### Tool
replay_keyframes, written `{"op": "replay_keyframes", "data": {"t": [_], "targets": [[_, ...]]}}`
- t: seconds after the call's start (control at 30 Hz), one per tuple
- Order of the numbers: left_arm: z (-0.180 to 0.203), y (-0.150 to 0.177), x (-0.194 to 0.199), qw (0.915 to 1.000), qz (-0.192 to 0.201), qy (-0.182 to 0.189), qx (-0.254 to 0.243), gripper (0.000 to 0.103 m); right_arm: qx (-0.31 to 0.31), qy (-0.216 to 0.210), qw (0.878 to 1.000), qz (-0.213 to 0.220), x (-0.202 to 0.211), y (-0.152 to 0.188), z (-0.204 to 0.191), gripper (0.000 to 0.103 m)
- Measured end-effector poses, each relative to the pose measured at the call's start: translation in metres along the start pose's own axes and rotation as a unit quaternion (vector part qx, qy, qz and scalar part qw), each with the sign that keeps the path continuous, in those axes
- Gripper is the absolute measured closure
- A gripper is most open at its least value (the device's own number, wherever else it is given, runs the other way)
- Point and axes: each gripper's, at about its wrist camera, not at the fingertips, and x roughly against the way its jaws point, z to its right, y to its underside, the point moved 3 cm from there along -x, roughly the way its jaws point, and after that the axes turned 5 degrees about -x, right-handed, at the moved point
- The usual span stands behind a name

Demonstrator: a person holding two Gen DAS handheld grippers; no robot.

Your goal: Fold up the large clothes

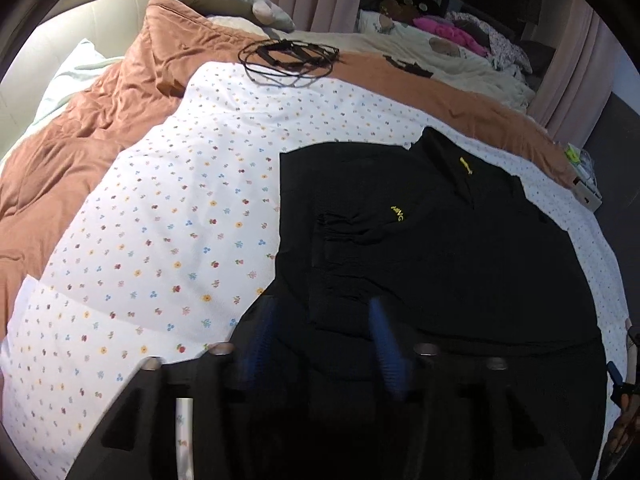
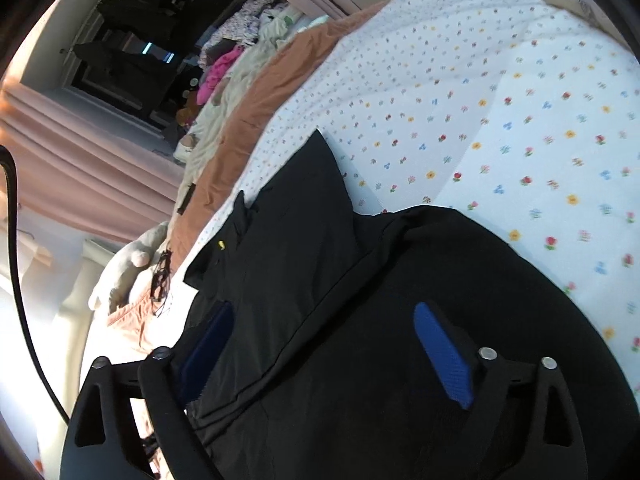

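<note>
- Left wrist view: the left gripper point(image 1: 320, 344) is hovering wide open, gripping nothing — the black shirt point(image 1: 440, 248) is lying on the flowered sheet point(image 1: 160, 220), stretching toward one o'clock.
- Right wrist view: the right gripper point(image 2: 324, 348) is gaping wide over the shirt point(image 2: 320, 260) — collar at eleven o'clock, nothing pinched.

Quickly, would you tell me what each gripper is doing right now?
Left gripper: open over the black shirt, holding nothing.
Right gripper: open, holding nothing.
</note>
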Motion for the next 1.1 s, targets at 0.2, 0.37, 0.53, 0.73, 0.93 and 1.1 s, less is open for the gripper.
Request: {"op": "replay_keyframes", "data": {"t": [0.2, 0.37, 0.53, 0.73, 0.93, 1.1], "targets": [[-0.014, 0.021, 0.069, 0.9986, 0.049, 0.009, 0.019, 0.01, 0.038, -0.004, 0.999, 0.01, 0.048, 0.02, -0.007, 0.01], [-0.022, 0.046, 0.114, 0.9978, 0.064, 0.004, 0.018, 0.01, 0.069, -0.01, 0.998, 0.013, 0.092, 0.047, -0.003, 0.01], [-0.031, 0.072, 0.147, 0.997, 0.075, -0.001, 0.016, 0.01, 0.106, 0.019, 0.994, 0.033, 0.137, 0.06, 0.006, 0.01], [-0.046, 0.114, 0.178, 0.9966, 0.079, -0.001, 0.023, 0.01, 0.128, 0.038, 0.99, 0.043, 0.185, 0.07, 0.017, 0.01], [-0.06, 0.157, 0.195, 0.9969, 0.072, 0.008, 0.031, 0.013, 0.167, 0.063, 0.983, 0.045, 0.226, 0.086, 0.032, 0.01], [-0.073, 0.198, 0.2, 0.9978, 0.05, 0.019, 0.041, 0.034, 0.184, 0.073, 0.979, 0.042, 0.252, 0.101, 0.051, 0.01]]}}
